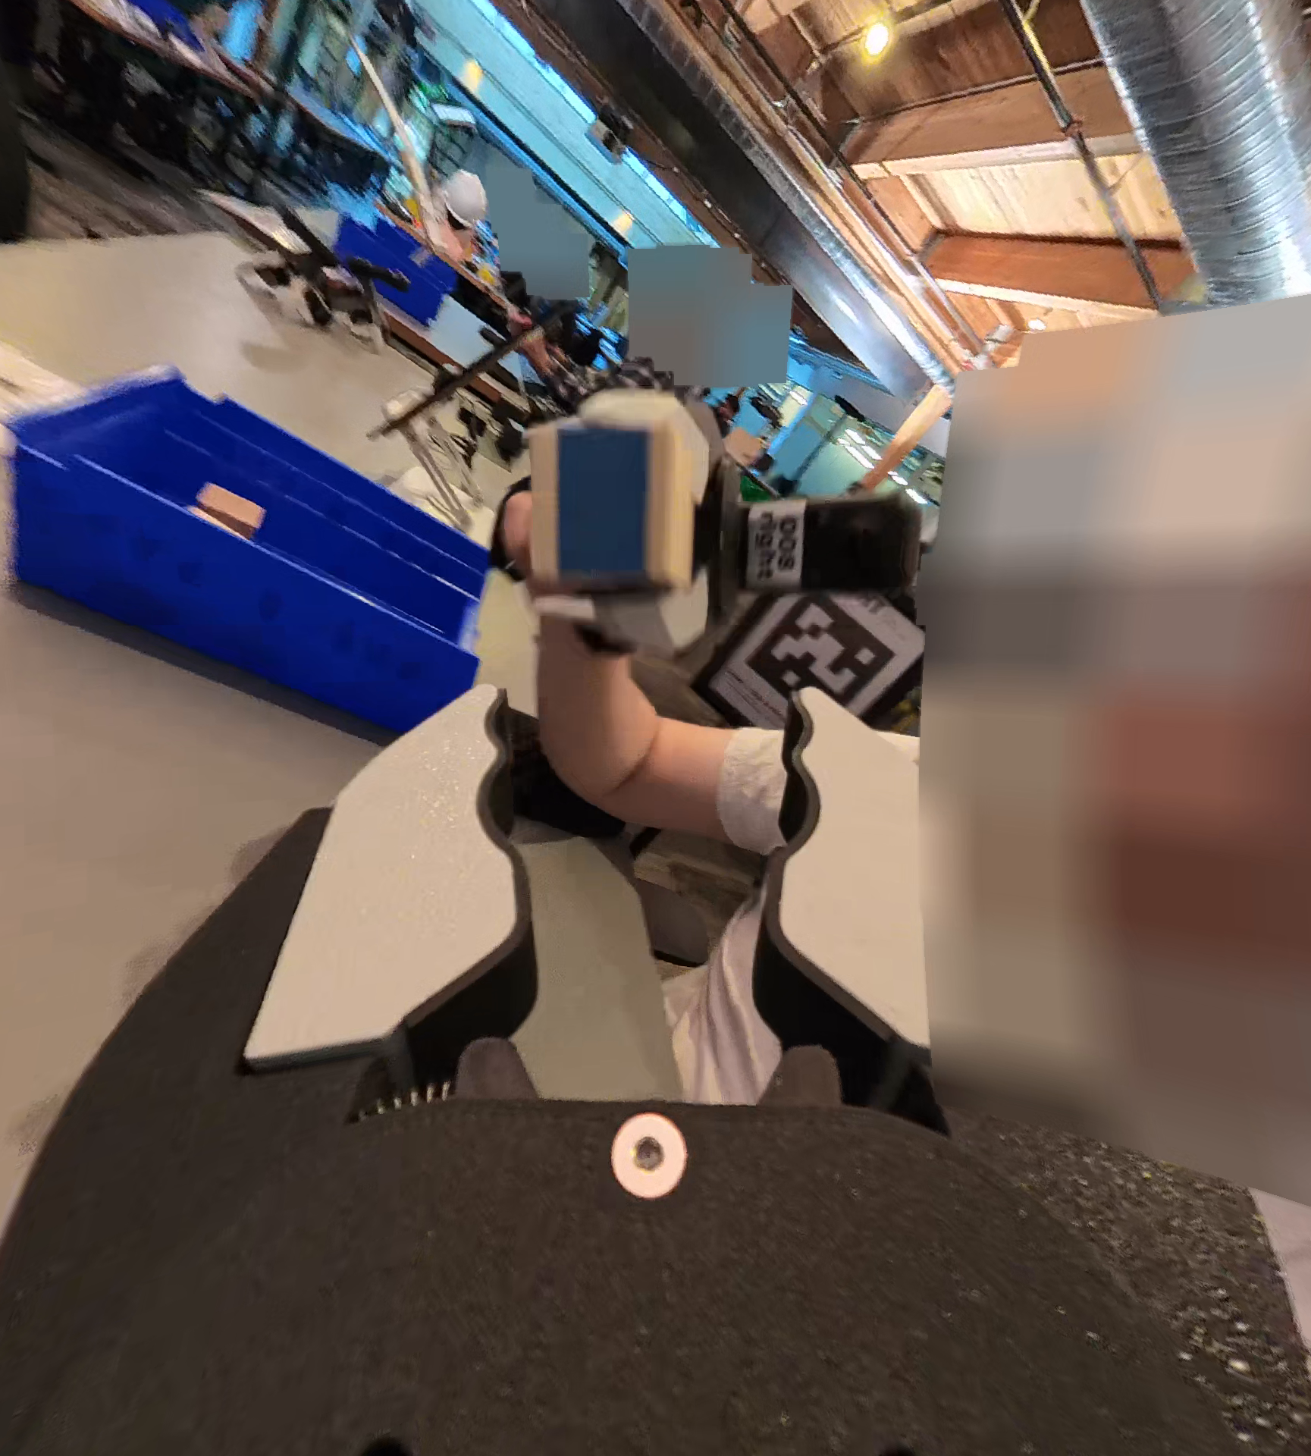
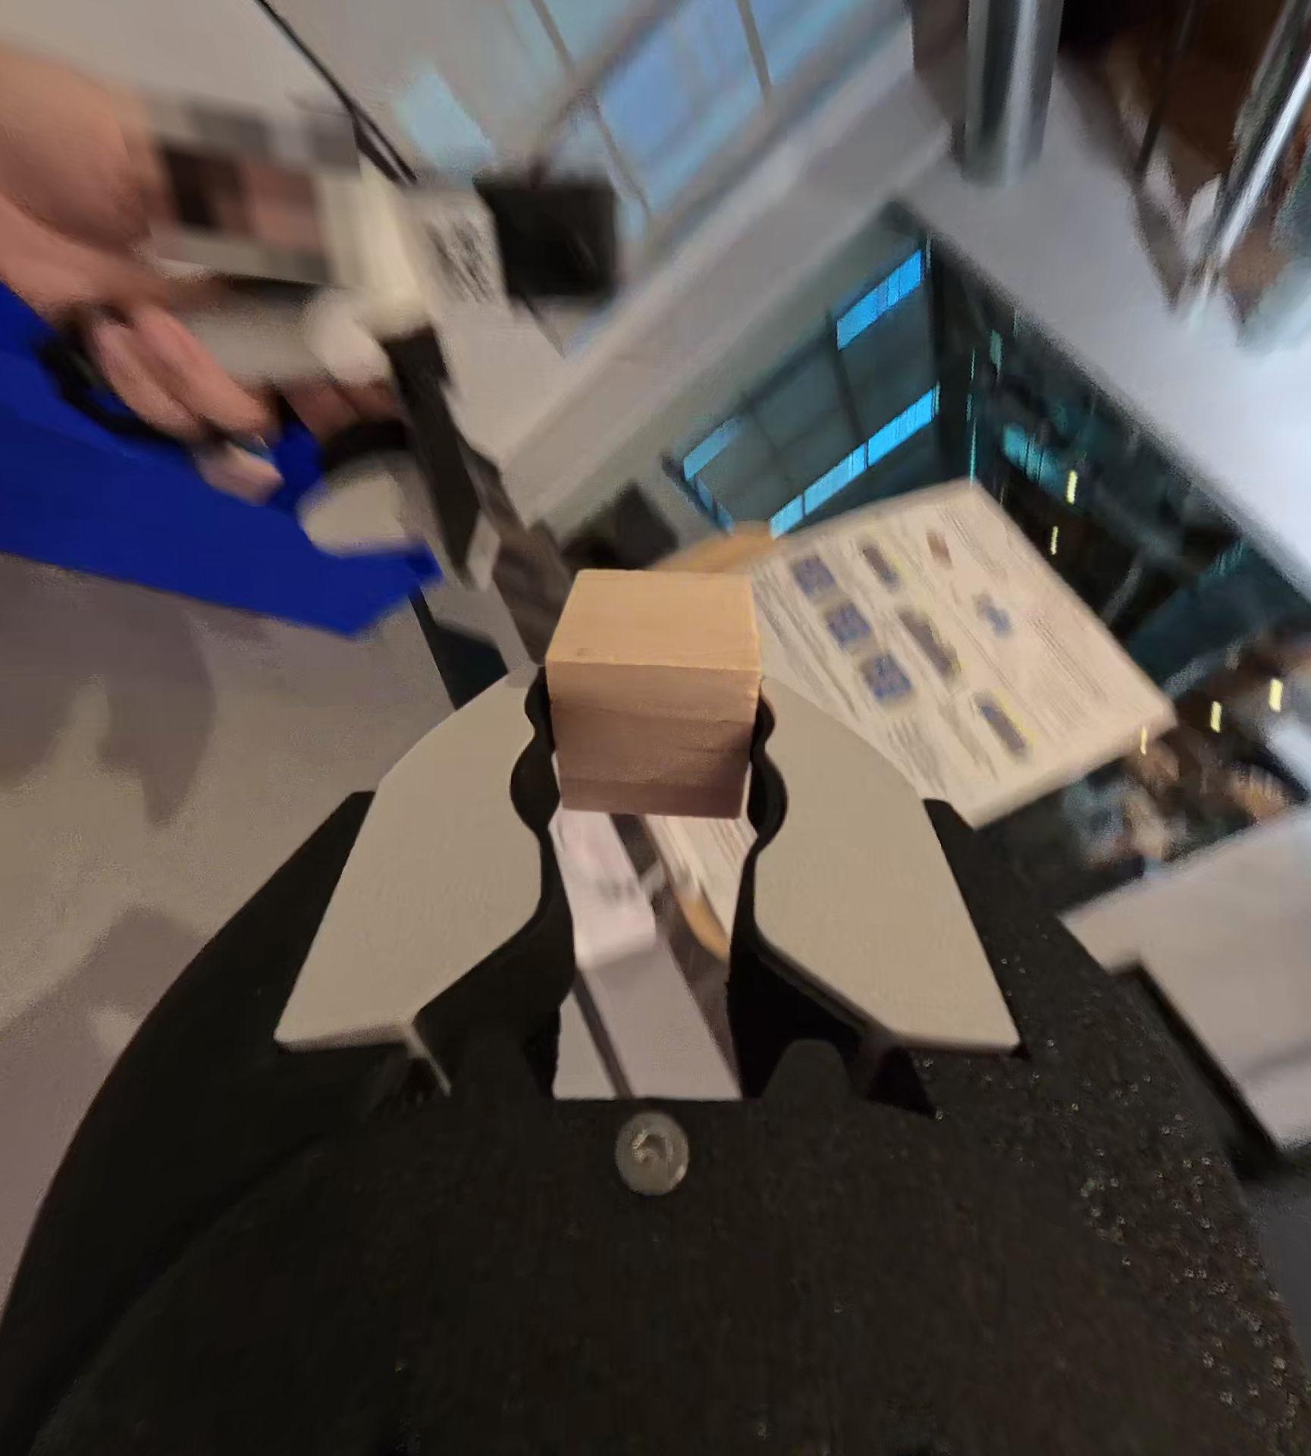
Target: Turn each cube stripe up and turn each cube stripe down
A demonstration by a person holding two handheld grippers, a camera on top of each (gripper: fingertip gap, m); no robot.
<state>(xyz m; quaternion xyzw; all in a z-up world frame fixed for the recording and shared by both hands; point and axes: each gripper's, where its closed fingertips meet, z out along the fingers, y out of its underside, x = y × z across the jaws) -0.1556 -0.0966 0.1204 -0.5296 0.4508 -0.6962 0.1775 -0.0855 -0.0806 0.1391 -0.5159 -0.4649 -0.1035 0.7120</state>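
Grey table; blue bin resting directly on it.

Wooden cube aloft, stripe sideways

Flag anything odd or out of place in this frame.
Nothing damaged or spilled. The right tool holds a wooden cube in the air, blue stripe facing sideways toward the open, empty left tool. Another cube sits in the blue bin.

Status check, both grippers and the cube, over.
Right gripper shut on wooden cube, lifted. Left gripper open, empty. Second cube in blue bin. Path clear.
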